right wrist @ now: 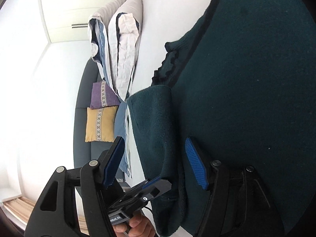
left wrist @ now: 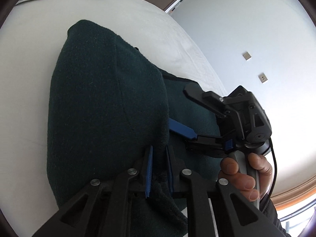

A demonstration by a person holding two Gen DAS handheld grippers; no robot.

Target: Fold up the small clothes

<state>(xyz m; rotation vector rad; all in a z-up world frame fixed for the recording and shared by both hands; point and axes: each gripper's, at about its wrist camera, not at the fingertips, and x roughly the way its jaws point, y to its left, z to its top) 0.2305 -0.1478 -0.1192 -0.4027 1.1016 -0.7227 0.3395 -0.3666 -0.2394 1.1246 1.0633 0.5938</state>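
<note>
A dark green knitted garment (left wrist: 102, 102) lies on a white bed (left wrist: 29, 63). My left gripper (left wrist: 159, 169) is shut on a raised fold of its fabric, held above the layer beneath. My right gripper (left wrist: 183, 114) shows in the left wrist view to the right, jaws wide apart, one blue pad against the fold's edge. In the right wrist view the right gripper (right wrist: 158, 164) is open, its blue pads either side of the hanging green fold (right wrist: 154, 130). The left gripper (right wrist: 154, 183) pinches that fold's lower edge. The garment's ruffled trim (right wrist: 167, 67) shows above.
Folded white and blue bedding (right wrist: 118, 55) lies along the bed's far side. A purple cushion (right wrist: 103, 95) and a yellow cushion (right wrist: 99, 124) sit on a dark sofa. A white wall with two sockets (left wrist: 254, 65) is beyond the bed edge.
</note>
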